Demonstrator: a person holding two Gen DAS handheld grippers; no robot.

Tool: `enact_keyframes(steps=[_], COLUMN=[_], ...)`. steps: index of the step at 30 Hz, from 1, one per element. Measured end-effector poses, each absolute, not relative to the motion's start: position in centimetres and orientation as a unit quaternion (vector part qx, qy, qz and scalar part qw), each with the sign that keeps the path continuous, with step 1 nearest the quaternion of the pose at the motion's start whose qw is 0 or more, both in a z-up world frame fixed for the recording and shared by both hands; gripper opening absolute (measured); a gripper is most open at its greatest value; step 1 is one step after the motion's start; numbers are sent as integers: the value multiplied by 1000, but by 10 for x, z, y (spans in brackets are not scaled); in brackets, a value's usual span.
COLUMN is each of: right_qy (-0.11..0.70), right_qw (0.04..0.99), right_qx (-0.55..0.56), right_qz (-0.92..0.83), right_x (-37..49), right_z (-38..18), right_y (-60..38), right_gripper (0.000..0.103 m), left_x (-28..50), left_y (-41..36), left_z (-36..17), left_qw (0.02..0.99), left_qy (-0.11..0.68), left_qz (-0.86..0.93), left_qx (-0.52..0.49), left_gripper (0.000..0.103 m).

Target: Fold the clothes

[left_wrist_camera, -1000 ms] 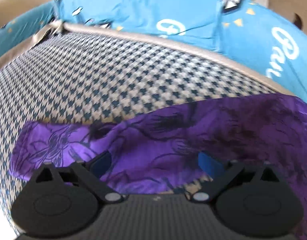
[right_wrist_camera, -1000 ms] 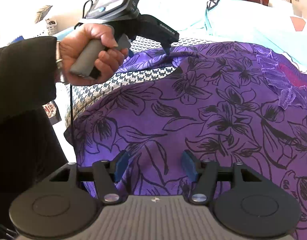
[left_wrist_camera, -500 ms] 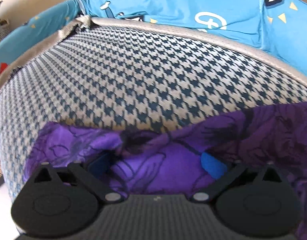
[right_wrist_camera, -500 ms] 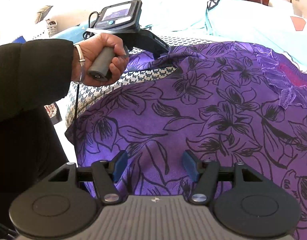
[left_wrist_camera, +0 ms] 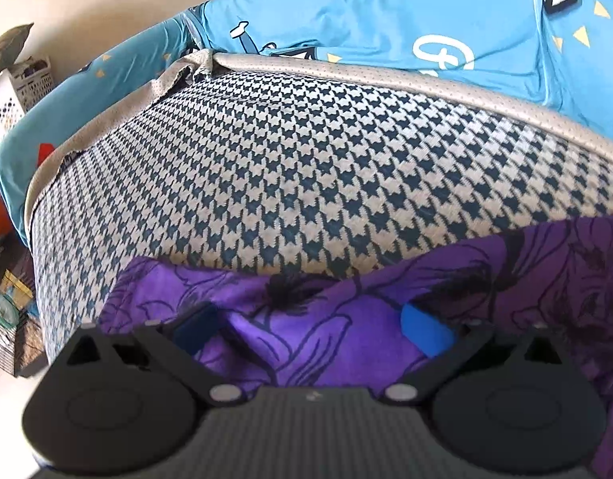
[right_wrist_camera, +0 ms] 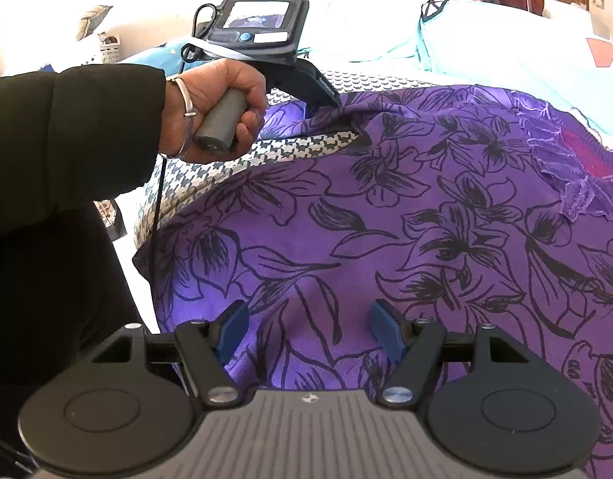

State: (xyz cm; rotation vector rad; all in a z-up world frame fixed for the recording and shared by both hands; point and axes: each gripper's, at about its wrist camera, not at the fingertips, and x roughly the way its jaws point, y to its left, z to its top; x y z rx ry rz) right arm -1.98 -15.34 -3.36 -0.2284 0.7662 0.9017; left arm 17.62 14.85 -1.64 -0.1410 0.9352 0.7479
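A purple garment (right_wrist_camera: 386,219) with black flower outlines lies spread over a houndstooth cover (left_wrist_camera: 306,159); its lace neckline (right_wrist_camera: 578,167) is at the right. My left gripper (left_wrist_camera: 310,333) is open at the garment's far-left part, with a bunched fold of purple cloth (left_wrist_camera: 326,331) between its blue pads. In the right wrist view a hand (right_wrist_camera: 218,107) in a black sleeve holds that left gripper (right_wrist_camera: 318,95), tips down on the cloth. My right gripper (right_wrist_camera: 310,331) stands open over the near edge of the garment, flat cloth under its pads.
Blue cartoon-print bedding (left_wrist_camera: 386,20) borders the houndstooth cover at the back. A pale turquoise pillow (right_wrist_camera: 506,40) lies behind the garment. White baskets (left_wrist_camera: 19,95) and floor clutter (left_wrist_camera: 7,307) sit off the left edge. The person's dark clothing (right_wrist_camera: 47,279) fills the near left.
The left gripper has tipped down and pulled back along the garment's left part, and cloth has bunched up between its pads. The right gripper has stayed where it was.
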Motion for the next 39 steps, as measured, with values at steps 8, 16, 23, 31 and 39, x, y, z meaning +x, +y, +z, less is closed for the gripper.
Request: enact_keyframes(steps=[8,16,23,31,39], right_qy=[363,363,352,348,357], right_qw=[822,834,867,895,911], right_qx=[-107,-86,-42,-9,20], right_qz=[426,406,351,278,205], right_x=[-19,-15,-3,4,10], right_z=[-34,-27,-13,-3,0], right_y=[-154,-165,-195,-230,-264], right_gripper=[68,68,67,67,67], left_x=[172,160,150,120,102], left_y=[97,18,-8,-39,-61], left_z=[10,29,35,25,10], left_qw=[858,888,893,893,893], left_qy=[430,424,433,441,447], left_qz=[277,176,126,76,28], left_qx=[-46,1,7,39,43], left_gripper=[103,103,103,103,103])
